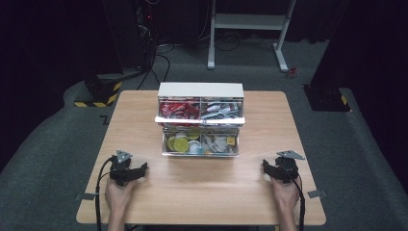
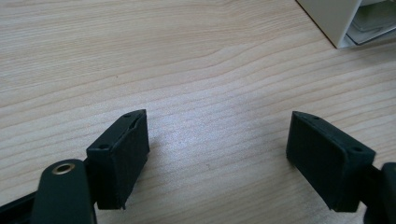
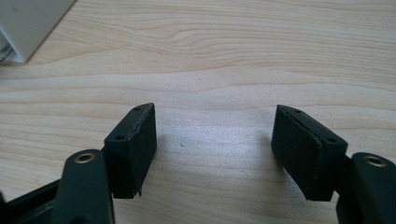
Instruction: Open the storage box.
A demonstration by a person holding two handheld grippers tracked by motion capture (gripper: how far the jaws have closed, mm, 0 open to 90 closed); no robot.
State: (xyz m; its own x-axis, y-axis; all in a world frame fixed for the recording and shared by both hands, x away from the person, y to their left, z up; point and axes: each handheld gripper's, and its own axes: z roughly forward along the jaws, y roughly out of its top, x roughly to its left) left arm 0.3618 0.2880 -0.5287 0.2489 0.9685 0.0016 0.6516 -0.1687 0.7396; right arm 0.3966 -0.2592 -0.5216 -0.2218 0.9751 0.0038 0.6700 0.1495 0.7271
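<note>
Left gripper (image 2: 217,140): jaws wide apart, nothing between them, bare wood under the pads. Right gripper (image 3: 215,135): same, jaws spread wide and empty. Both rest low on the table (image 1: 202,192) near its front edge, one toward each side, held by the person's hands, well apart from each other.

Between them and farther back, mid-table, stands the small drawer box (image 1: 201,120): white top, two clear tiers pulled forward. Upper tier holds red packets left, grey-and-red ones right; lower tier holds yellow-green discs and pale round pieces. A white corner of the box shows in each gripper view.

Judgement: start position, no reach begun. Next move calls for one gripper to advance to the box, jaws kept wide until squared on a drawer front or an item
</note>
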